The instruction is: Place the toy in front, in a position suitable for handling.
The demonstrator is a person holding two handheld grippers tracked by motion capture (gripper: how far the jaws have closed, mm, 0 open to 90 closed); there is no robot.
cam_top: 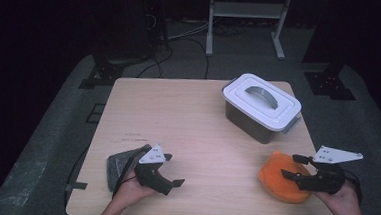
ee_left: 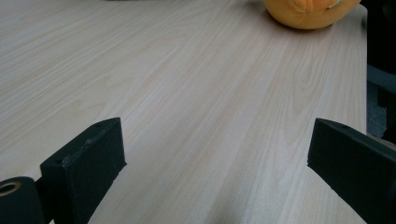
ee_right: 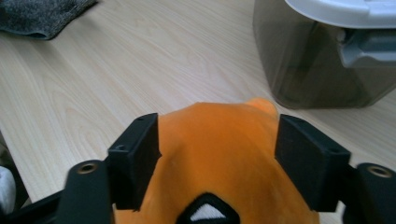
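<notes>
An orange plush toy (cam_top: 274, 179) lies at the table's near right corner. My right gripper (cam_top: 295, 167) comes down on it from the right; in the right gripper view the toy (ee_right: 219, 154) bulges up between the two jaws, spreads wider than them, and meets both pads. My left gripper (cam_top: 170, 170) rests at the near left, jaws wide apart above bare wood with nothing between them. In the left gripper view the toy (ee_left: 308, 13) sits far off at the top right. A folded grey cloth (cam_top: 120, 162) lies beside and under my left hand.
A grey storage box with a white latched lid and handle (cam_top: 262, 102) stands at the far right of the table (cam_top: 178, 117); its wall (ee_right: 317, 60) rises just beyond the toy. The table's right edge runs close to my right hand. A metal stand (cam_top: 246, 21) is behind the table.
</notes>
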